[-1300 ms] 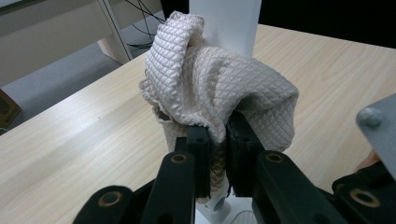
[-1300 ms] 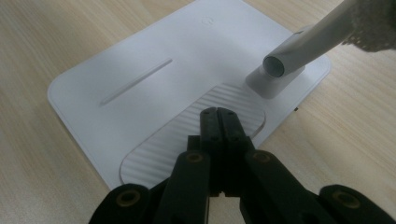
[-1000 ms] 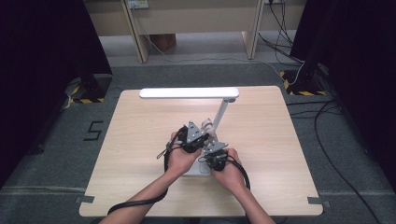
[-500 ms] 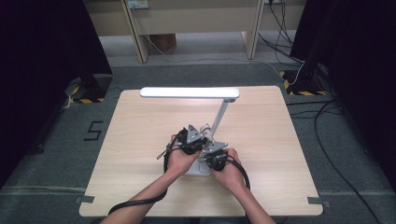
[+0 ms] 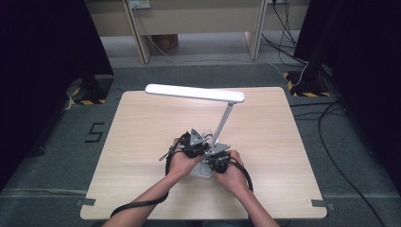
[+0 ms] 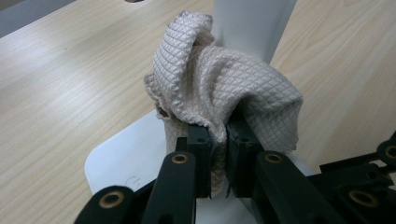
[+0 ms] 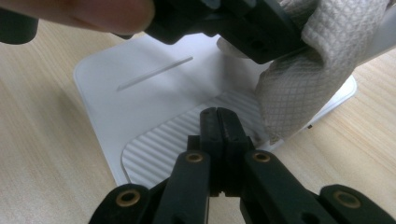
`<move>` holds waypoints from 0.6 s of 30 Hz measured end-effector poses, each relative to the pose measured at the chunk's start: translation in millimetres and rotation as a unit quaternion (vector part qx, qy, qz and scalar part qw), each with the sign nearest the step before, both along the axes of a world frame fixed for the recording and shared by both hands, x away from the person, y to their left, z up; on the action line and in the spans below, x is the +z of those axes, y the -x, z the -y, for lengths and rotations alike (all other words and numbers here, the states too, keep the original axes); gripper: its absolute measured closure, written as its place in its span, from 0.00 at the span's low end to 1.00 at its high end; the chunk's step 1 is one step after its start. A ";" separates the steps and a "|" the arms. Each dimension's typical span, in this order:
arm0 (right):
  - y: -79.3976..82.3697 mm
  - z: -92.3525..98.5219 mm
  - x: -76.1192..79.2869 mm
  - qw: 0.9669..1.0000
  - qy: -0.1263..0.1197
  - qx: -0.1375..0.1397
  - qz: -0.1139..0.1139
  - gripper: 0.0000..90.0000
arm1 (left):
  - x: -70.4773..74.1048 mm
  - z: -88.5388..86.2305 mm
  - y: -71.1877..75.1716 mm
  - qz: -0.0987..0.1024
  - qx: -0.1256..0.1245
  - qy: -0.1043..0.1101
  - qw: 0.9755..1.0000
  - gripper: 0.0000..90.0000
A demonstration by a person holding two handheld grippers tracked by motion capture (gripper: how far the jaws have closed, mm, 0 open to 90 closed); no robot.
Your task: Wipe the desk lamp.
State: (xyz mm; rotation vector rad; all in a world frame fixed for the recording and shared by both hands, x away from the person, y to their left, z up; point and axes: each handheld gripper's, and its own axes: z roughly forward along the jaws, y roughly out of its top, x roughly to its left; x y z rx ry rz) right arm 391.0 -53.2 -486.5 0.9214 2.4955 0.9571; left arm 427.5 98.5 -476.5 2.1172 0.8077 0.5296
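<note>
cloth (image 6: 224, 88): beige, diamond-quilted | lamp (image 5: 222, 118): white, ribbed base pad | table (image 5: 142, 142): pale wood grain | jaws: black

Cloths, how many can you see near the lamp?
1. A beige quilted cloth is pinched in the left gripper, bunched against the white desk lamp's post above its base. Others might hide behind the hands.

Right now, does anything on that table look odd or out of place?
Nothing stands out. The desk lamp stands upright on the table, and the beige cloth, pinched in the left gripper, lies bunched against its post, apparently for wiping.
</note>
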 end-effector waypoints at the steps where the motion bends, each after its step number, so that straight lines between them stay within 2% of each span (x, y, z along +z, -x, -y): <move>1: 0.0 0.0 0.0 1.000 0.000 0.000 0.000 1.00 | 0.0 0.0 0.0 0.000 0.000 0.000 1.000 0.91; 2: -0.3 0.4 0.1 1.000 -0.002 0.000 -0.002 1.00 | 0.8 -1.0 0.5 0.001 0.000 -0.001 1.000 0.91; 4: -0.6 2.2 2.3 1.000 0.002 -0.010 -0.006 0.89 | 4.4 -6.0 2.6 0.006 -0.001 -0.009 1.000 0.91; 5: 0.6 3.7 3.3 1.000 0.000 -0.014 -0.003 0.88 | 4.4 -6.0 2.6 0.006 -0.001 -0.009 1.000 0.91; 7: 4.6 8.7 7.4 1.000 -0.017 -0.023 0.006 0.84 | 7.1 -9.5 4.6 0.010 -0.001 -0.011 1.000 0.91; 8: 4.6 8.7 7.4 1.000 -0.017 -0.023 0.006 0.84 | 8.8 -11.2 6.0 0.011 -0.002 -0.013 1.000 0.91; 12: 13.2 20.4 21.4 0.998 -0.042 -0.041 0.037 0.74 | 18.3 -17.4 12.7 0.021 -0.009 -0.021 1.000 0.91; 13: 15.2 24.0 27.7 0.997 -0.049 -0.040 0.053 0.67 | 23.2 -20.2 17.0 0.026 -0.014 -0.021 0.999 0.91; 15: 15.8 25.2 32.6 0.996 -0.054 -0.037 0.068 0.60 | 28.5 -23.6 21.3 0.023 -0.021 -0.023 0.999 0.91; 18: 15.2 24.4 36.0 0.994 -0.065 -0.031 0.081 0.56 | 33.2 -26.3 25.7 0.024 -0.026 -0.028 0.999 0.91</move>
